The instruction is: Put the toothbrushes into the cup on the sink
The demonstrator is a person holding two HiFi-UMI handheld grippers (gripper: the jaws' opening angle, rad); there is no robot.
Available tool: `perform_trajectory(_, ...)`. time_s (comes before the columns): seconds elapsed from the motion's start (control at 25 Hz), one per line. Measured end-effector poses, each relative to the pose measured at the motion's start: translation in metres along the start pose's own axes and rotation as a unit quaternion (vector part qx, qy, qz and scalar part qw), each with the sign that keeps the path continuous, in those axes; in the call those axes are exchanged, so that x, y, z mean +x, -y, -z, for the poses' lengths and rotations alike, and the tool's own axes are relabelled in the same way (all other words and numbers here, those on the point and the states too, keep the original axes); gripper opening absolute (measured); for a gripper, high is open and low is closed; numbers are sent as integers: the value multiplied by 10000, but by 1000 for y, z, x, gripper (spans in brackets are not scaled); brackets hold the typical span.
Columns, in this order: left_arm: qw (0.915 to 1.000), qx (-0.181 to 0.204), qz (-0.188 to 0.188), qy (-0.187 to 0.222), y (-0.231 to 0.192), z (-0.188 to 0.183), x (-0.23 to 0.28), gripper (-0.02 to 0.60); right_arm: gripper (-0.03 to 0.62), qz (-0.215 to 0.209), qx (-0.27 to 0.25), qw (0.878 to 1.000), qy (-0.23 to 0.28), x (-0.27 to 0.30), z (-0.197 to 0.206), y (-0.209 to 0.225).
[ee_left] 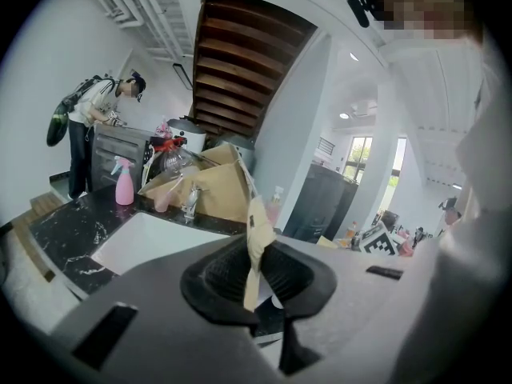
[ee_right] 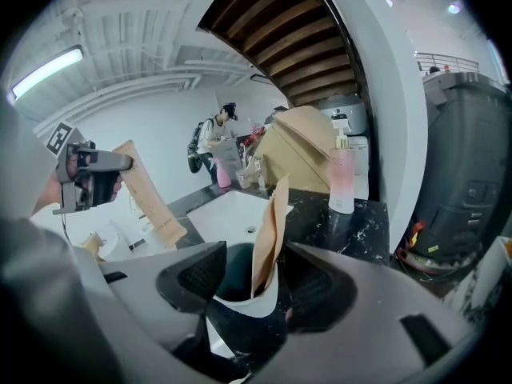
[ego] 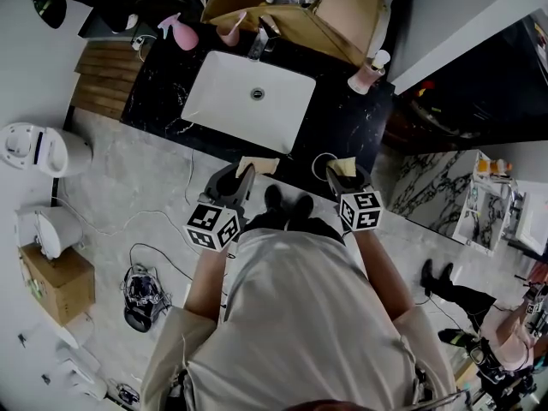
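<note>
Beside black counter (ego: 342,127), down-tilted left claw (ee_left: 258,274) pinches a wrapped toothbrush (ee_left: 258,230); right claw (ee_right: 256,282) spread around cup (ee_right: 240,304).

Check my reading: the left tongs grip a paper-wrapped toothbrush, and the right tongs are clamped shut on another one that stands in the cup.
One thing is off: the right tongs are open, not clamped. The right gripper view shows their pads clear of the second toothbrush, which stands in the cup. The left tongs do grip a paper-wrapped toothbrush.
</note>
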State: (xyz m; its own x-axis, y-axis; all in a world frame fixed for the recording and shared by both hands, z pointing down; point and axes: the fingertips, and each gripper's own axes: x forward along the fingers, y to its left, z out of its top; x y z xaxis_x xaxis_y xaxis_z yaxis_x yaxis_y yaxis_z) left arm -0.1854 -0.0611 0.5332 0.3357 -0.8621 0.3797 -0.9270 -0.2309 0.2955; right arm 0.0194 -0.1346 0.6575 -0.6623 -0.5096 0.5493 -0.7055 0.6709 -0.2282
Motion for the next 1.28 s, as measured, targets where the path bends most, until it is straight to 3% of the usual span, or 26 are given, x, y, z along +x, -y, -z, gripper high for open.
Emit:
perform_trajectory(0.92, 9989, 235, 400, -44, 30, -10, 12, 41, 247, 144, 201, 9985, 496, -41, -14, 15)
perform_trajectory(1.28, 9976, 304, 616, -71, 42, -15, 22, 41, 173, 56, 283, 9969, 734, -64, -27, 13)
